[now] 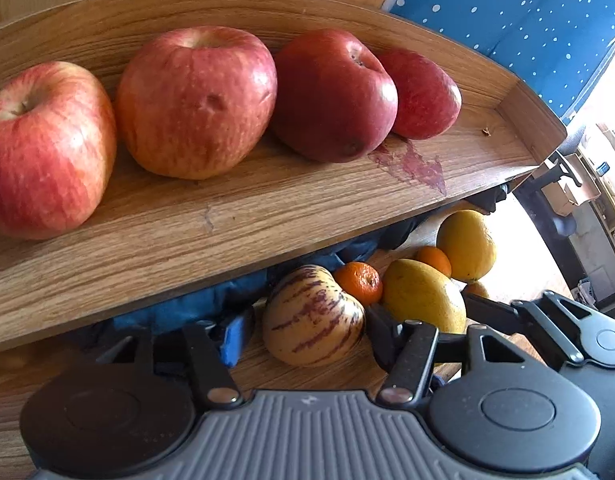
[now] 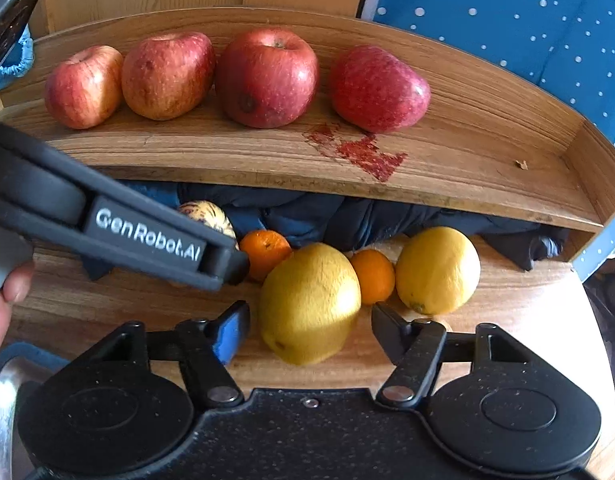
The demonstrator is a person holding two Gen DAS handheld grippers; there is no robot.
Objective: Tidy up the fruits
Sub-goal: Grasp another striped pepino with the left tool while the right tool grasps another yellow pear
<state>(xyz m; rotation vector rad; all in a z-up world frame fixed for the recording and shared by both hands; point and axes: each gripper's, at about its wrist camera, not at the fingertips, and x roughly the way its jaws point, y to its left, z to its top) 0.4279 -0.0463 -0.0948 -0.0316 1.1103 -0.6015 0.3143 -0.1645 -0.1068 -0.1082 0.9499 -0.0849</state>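
Both tools are spread wide: the left tool (image 1: 303, 332) reaches forward, the right tool (image 2: 309, 324) just beside it, a thumb (image 2: 17, 282) visible.

The only writing I can read is "GenRobot.AI", in pale letters on the black side of my left gripper (image 2: 227, 264), seen from my right wrist. A small mark on my left body's grey ribbed plate (image 1: 307, 400) is perhaps a logo, unreadable.

Four apples (image 2: 235, 80) sit in a row on the shelf (image 2: 467, 176). Below and in front, on the table (image 2: 507, 320), lie a melon (image 1: 313, 322), two lemons (image 2: 309, 304) and two oranges (image 2: 264, 252).
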